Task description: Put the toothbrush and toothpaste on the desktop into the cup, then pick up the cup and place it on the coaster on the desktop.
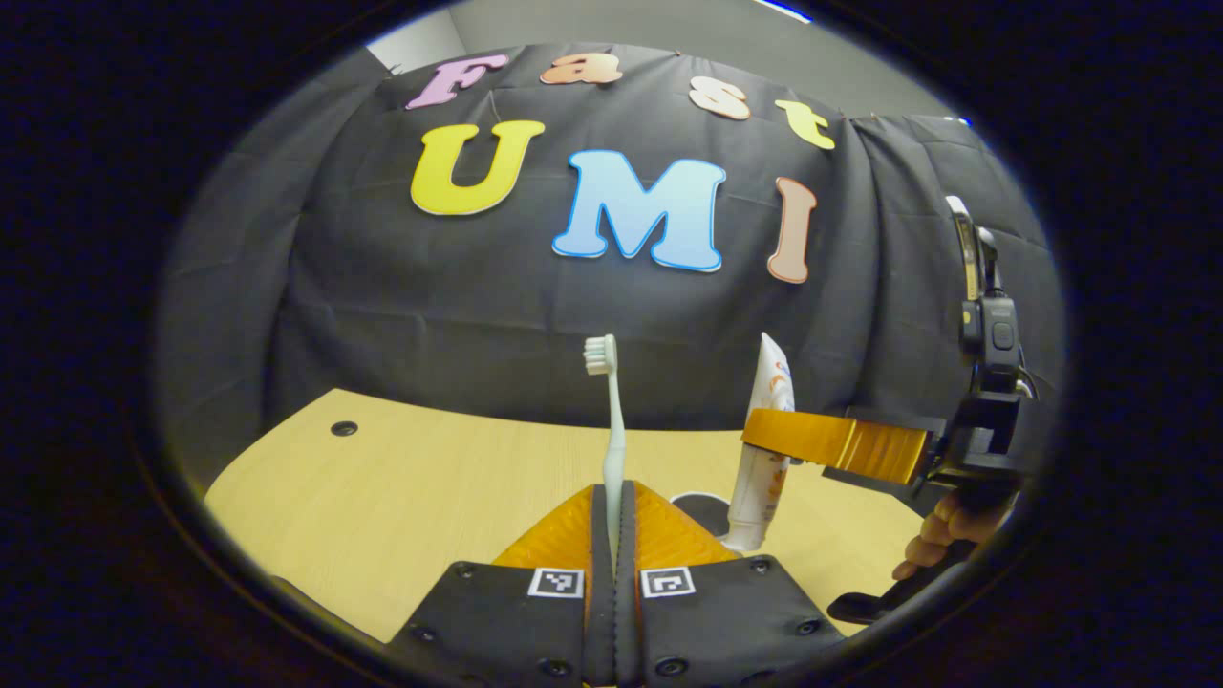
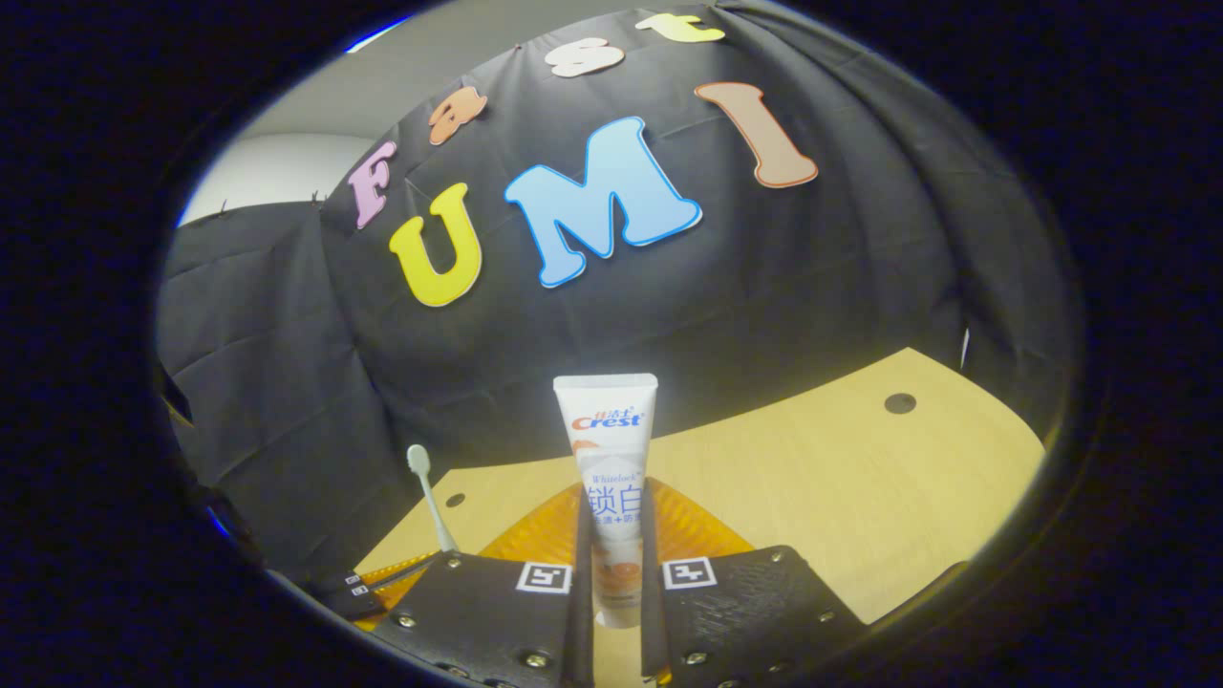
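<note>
Black cloth backs the wooden desktop (image 1: 401, 497), whose far edge runs along it. Above the desktop, the right gripper (image 2: 611, 535) pinches the toothpaste (image 2: 607, 449) upright, and the left gripper (image 1: 611, 521) clamps the toothbrush (image 1: 611, 420) upright, bristles up. A dark round rim, possibly the cup (image 1: 702, 505), sits just beyond. Each should probably be lowered vertically, centred over the opening, before letting go.

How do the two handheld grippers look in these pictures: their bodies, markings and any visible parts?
The left gripper has a black, screw-studded plastic body with two small square black-and-white markers near its fingers. The right gripper has the same body and markers. Seen from the left gripper view, it carries a black upright handle module, held by a bare hand.
</note>
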{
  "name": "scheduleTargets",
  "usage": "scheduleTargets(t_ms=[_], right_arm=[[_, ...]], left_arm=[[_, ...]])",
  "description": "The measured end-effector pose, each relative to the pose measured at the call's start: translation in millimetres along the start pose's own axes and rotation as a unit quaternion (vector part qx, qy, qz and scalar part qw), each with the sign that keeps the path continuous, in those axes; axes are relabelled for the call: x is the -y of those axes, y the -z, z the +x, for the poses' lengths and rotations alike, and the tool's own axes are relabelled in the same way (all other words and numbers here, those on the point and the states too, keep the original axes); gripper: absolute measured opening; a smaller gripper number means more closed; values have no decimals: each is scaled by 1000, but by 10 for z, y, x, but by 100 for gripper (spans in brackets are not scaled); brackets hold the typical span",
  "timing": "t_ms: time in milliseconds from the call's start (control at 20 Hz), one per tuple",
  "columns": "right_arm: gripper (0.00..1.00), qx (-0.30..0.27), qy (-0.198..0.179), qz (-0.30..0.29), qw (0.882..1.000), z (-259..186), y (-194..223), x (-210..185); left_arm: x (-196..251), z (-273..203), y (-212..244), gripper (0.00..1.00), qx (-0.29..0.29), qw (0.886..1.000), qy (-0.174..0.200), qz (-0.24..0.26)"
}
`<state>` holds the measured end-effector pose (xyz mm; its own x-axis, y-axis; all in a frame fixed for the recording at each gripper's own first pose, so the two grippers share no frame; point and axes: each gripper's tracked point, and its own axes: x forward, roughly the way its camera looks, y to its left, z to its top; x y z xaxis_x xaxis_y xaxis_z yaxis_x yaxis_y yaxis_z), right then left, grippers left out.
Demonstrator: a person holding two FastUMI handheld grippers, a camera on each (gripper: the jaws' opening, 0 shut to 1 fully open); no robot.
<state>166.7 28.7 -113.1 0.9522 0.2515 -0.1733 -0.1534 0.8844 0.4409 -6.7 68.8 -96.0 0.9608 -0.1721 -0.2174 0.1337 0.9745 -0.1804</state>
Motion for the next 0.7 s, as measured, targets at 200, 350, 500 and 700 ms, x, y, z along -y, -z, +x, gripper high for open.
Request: scheduleTargets(t_ms=[200,350,500,700], right_arm=[[20,32,2,-19,999,189,-114,58],[20,53,3,-42,998,324,-150,113],[20,44,8,-58,997,471,-37,177],[19,14,18,-79,997,595,138,248]], left_arm=[[30,51,-98,7,21,1000,0,6],[23,79,-149,7,32,999,-2,9],[28,106,-166,7,31,999,-2,10],[6,77,-177,7,31,999,-7,13]])
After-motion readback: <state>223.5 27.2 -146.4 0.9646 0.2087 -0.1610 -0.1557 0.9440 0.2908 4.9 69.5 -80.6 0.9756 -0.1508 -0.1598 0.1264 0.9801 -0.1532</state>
